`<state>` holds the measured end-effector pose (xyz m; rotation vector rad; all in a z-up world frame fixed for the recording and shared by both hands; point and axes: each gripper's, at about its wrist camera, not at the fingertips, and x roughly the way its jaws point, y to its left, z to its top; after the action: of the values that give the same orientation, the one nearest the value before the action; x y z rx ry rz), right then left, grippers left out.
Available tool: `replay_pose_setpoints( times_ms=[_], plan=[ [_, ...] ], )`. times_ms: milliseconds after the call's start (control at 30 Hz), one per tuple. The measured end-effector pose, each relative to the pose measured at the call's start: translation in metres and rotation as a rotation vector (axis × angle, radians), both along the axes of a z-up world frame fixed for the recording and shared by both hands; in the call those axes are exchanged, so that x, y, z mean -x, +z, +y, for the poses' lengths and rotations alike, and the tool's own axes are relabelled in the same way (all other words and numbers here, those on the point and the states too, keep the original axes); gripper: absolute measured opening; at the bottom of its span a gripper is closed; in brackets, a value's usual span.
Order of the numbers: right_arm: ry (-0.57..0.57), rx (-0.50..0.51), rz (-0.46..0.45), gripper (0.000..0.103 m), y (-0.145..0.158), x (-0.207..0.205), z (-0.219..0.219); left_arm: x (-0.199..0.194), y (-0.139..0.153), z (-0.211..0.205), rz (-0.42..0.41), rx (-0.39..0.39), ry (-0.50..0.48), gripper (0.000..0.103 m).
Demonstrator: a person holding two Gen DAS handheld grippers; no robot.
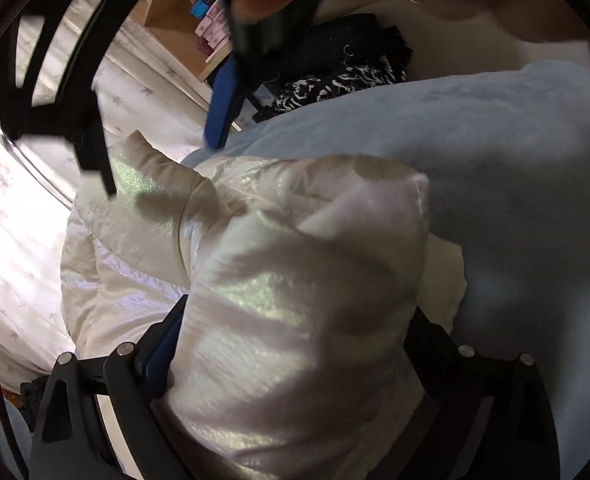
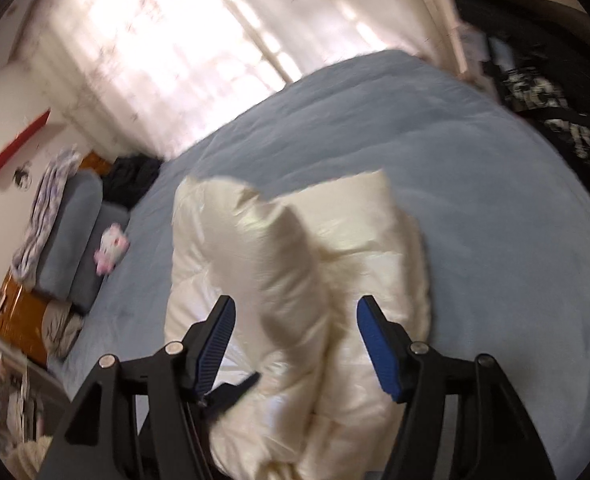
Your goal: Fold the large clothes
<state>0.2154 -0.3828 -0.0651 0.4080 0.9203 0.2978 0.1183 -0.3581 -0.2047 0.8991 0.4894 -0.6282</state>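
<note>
Daylight through pale patterned curtains (image 2: 183, 40) fills a bedroom, where a wide bed under a light blue fleecy cover (image 2: 435, 152) serves as the work surface. Grey-blue pillows (image 2: 71, 232) and a small pink-and-white plush toy (image 2: 111, 252) lie at the head end; a black-and-white patterned cloth (image 1: 335, 84) sits beyond the far edge.

On the cover near its middle lies the task item, a large cream-white padded jacket of shiny quilted fabric (image 2: 279, 288), bunched into two puffy lobes and resting on the bed.

Left gripper (image 1: 291, 344): jaws stand wide, with a thick fold of the jacket filling the space between them. Its blue pad (image 1: 163, 344) lies against the fabric on one side; the other side is hidden, so no firm clamp can be confirmed.

Right gripper (image 2: 295, 344): jaws partly spread, hovering above the jacket. Both blue pads (image 2: 379, 352) are clear of the cloth; nothing is held.

Assessment: the fold appears to have been laid and let go. To do this step well, both grippers should lift straight clear without dragging the slippery shell, then press the lobes flat, as trapped air is likely to spring the bundle open. Edges should be squared before any further fold.
</note>
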Motion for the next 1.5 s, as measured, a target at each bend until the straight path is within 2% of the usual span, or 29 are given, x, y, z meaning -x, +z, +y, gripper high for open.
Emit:
replay_pose_setpoints(
  times_ms=[67,167,333,433,533,600,667,733,800,867,933,967,1000,1067,1167,1367,1500],
  plan=[
    [0.018,0.006,0.023,0.063,-0.005,-0.009,0.006,0.001,0.002,0.01,0.009,0.015,-0.011,0.095],
    [0.012,-0.004,0.048,0.063,-0.013,-0.02,0.007,0.012,0.02,0.025,0.075,0.075,-0.044,0.095],
    [0.003,-0.024,0.051,0.063,-0.018,-0.022,0.003,0.03,0.067,0.064,0.215,0.217,-0.101,0.095],
    [0.002,-0.028,0.057,0.063,-0.019,-0.023,0.004,0.025,0.093,0.094,0.232,0.291,-0.065,0.095],
    [0.008,-0.014,0.049,0.063,-0.017,-0.022,0.005,-0.01,0.108,0.133,0.27,0.367,0.077,0.095],
    [0.011,-0.006,0.044,0.063,-0.015,-0.024,0.007,-0.046,0.104,0.164,0.313,0.416,0.224,0.095],
    [0.013,-0.002,0.042,0.063,-0.014,-0.026,0.01,-0.082,0.095,0.193,0.411,0.48,0.395,0.095],
    [0.011,0.01,0.043,0.063,-0.014,-0.032,0.014,-0.121,0.083,0.213,0.506,0.545,0.516,0.093],
    [0.008,0.012,0.045,0.063,-0.015,-0.036,0.016,-0.146,0.068,0.225,0.561,0.586,0.59,0.09],
    [-0.001,0.009,0.046,0.064,-0.017,-0.043,0.018,-0.163,0.058,0.229,0.58,0.614,0.632,0.09],
    [-0.014,0.032,0.015,0.063,-0.016,-0.047,0.02,-0.174,0.055,0.227,0.571,0.623,0.647,0.09],
    [-0.033,0.077,-0.02,0.063,-0.014,-0.047,0.023,-0.175,0.056,0.224,0.558,0.62,0.647,0.09],
    [-0.054,0.141,-0.05,0.054,-0.013,-0.045,0.026,-0.176,0.059,0.218,0.539,0.615,0.644,0.09],
    [-0.054,0.159,-0.065,0.031,-0.015,-0.043,0.024,-0.177,0.065,0.204,0.492,0.591,0.644,0.09],
    [-0.099,0.139,-0.094,0.026,-0.018,-0.031,0.01,-0.174,0.07,0.188,0.453,0.572,0.626,0.09],
    [-0.173,0.116,-0.092,0.024,-0.038,-0.012,-0.016,-0.168,0.072,0.143,0.414,0.51,0.564,0.091],
    [-0.216,0.078,-0.067,0.025,-0.052,-0.016,-0.027,-0.177,0.061,0.112,0.367,0.431,0.561,0.098]
  ],
)
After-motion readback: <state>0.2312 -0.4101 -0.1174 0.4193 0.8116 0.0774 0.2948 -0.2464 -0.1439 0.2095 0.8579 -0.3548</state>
